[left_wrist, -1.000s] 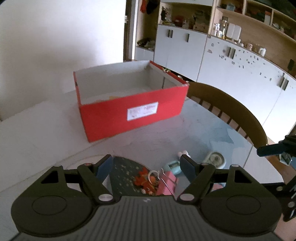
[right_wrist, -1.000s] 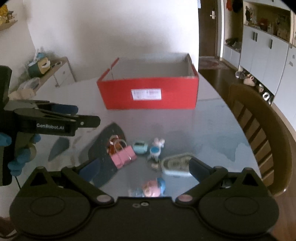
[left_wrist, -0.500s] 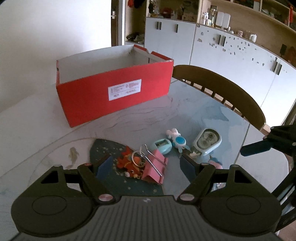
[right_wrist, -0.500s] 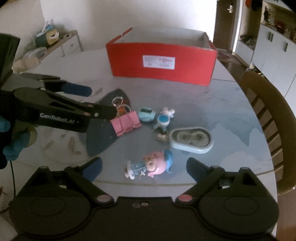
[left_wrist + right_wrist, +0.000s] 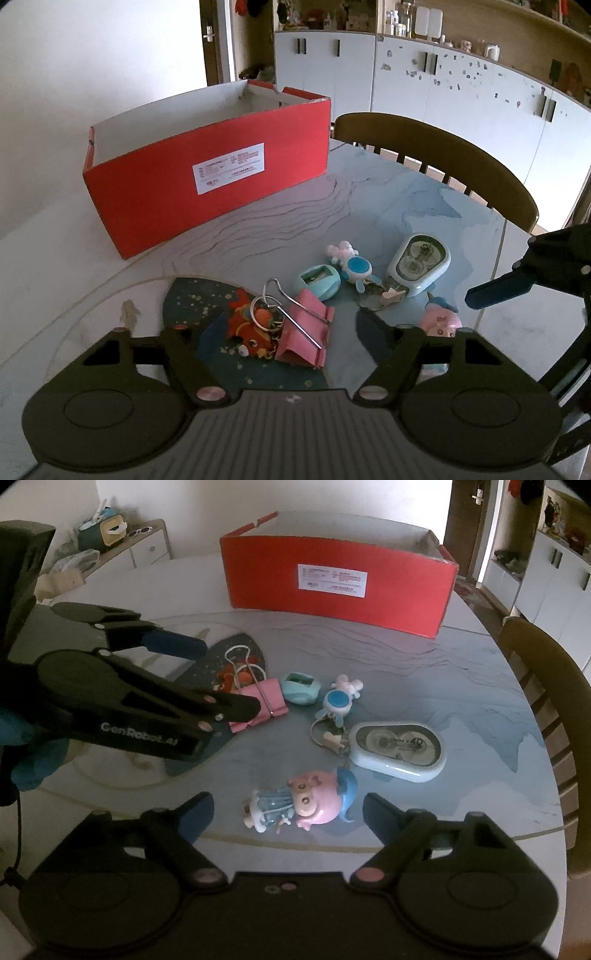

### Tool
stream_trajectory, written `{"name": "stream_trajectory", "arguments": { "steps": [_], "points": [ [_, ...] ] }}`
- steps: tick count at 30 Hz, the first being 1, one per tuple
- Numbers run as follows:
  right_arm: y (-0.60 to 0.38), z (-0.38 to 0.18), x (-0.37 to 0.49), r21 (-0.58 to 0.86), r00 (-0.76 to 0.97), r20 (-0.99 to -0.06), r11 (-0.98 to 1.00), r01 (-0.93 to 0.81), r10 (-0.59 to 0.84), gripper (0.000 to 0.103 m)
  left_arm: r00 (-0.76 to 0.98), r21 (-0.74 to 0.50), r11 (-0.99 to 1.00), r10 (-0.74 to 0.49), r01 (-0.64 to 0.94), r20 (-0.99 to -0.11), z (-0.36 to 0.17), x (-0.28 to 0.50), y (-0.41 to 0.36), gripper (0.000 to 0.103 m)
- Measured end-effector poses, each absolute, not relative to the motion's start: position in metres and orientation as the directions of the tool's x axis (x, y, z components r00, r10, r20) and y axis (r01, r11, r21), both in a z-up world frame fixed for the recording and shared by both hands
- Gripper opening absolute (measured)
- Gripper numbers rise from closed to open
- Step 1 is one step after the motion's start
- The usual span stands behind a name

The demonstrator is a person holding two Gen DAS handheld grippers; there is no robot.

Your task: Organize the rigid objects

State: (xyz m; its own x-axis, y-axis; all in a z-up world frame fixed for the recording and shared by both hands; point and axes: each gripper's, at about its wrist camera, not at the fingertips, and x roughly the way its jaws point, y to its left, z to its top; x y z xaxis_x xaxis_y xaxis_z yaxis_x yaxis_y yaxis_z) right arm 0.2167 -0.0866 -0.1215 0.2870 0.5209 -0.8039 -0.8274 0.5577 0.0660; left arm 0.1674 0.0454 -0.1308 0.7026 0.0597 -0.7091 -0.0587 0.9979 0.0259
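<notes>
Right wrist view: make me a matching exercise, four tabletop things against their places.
Things:
1. pink binder clip
2. pink pig figurine in a blue dress
3. pale blue correction tape dispenser
4. red cardboard box

Places:
A. at the far side of the table, open top
B. lying between the open fingers of the right gripper
C. right of the pile, nearest the wooden chair
D. beside the orange plush keychain, under the left gripper

Pairs: 1-D, 2-B, 3-C, 4-A
</notes>
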Motion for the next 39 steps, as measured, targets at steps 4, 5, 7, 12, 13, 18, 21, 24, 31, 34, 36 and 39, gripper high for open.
{"name": "stream_trajectory", "arguments": {
  "steps": [4, 5, 7, 12, 13, 18, 21, 24, 31, 34, 36, 39],
  "points": [
    [-0.085, -0.125, 0.219, 0.063, 0.286, -0.807, 0.557, -0.828, 0.516, 0.084, 0.695, 0.021, 0.998, 0.057, -0.059, -0.717, -0.133, 0.174, 0.046, 0.06],
    [-0.085, -0.126, 0.219, 0.062, 0.287, -0.808, 0.558, -0.828, 0.515, 0.084, 0.693, 0.024, 0.998, 0.057, -0.057, -0.719, -0.134, 0.175, 0.046, 0.056],
    [-0.084, -0.127, 0.22, 0.059, 0.287, -0.809, 0.556, -0.829, 0.513, 0.082, 0.688, 0.028, 0.998, 0.056, -0.052, -0.724, -0.135, 0.178, 0.046, 0.054],
    [-0.082, -0.13, 0.223, 0.058, 0.286, -0.811, 0.557, -0.828, 0.51, 0.079, 0.679, 0.02, 0.999, 0.04, -0.037, -0.733, -0.139, 0.183, 0.046, 0.04],
    [-0.081, -0.13, 0.224, 0.058, 0.286, -0.812, 0.557, -0.828, 0.51, 0.079, 0.679, 0.016, 0.999, 0.037, -0.038, -0.733, -0.139, 0.184, 0.047, 0.039],
    [-0.079, -0.132, 0.225, 0.052, 0.287, -0.814, 0.555, -0.83, 0.505, 0.078, 0.666, 0.002, 0.999, 0.028, -0.04, -0.745, -0.142, 0.189, 0.048, 0.035],
    [-0.079, -0.132, 0.224, 0.053, 0.287, -0.814, 0.556, -0.83, 0.505, 0.078, 0.662, 0.003, 1.0, 0.02, -0.027, -0.75, -0.143, 0.192, 0.047, 0.035],
    [-0.079, -0.132, 0.225, 0.058, 0.285, -0.813, 0.558, -0.828, 0.508, 0.078, 0.655, 0.007, 1.0, 0.01, -0.007, -0.755, -0.145, 0.193, 0.045, 0.035],
    [-0.08, -0.134, 0.226, 0.065, 0.28, -0.815, 0.561, -0.826, 0.507, 0.077, 0.645, 0.043, 0.998, 0.011, 0.034, -0.764, -0.151, 0.196, 0.038, 0.035],
    [-0.079, -0.135, 0.227, 0.067, 0.278, -0.816, 0.561, -0.825, 0.506, 0.077, 0.645, 0.078, 0.996, 0.027, 0.051, -0.764, -0.154, 0.197, 0.033, 0.035],
    [-0.079, -0.136, 0.226, 0.067, 0.279, -0.816, 0.562, -0.825, 0.507, 0.077, 0.646, 0.097, 0.993, 0.033, 0.065, -0.762, -0.155, 0.198, 0.03, 0.035],
    [-0.078, -0.137, 0.226, 0.06, 0.282, -0.816, 0.56, -0.826, 0.504, 0.076, 0.65, 0.131, 0.988, 0.047, 0.081, -0.759, -0.156, 0.198, 0.027, 0.032]
  ]
}}
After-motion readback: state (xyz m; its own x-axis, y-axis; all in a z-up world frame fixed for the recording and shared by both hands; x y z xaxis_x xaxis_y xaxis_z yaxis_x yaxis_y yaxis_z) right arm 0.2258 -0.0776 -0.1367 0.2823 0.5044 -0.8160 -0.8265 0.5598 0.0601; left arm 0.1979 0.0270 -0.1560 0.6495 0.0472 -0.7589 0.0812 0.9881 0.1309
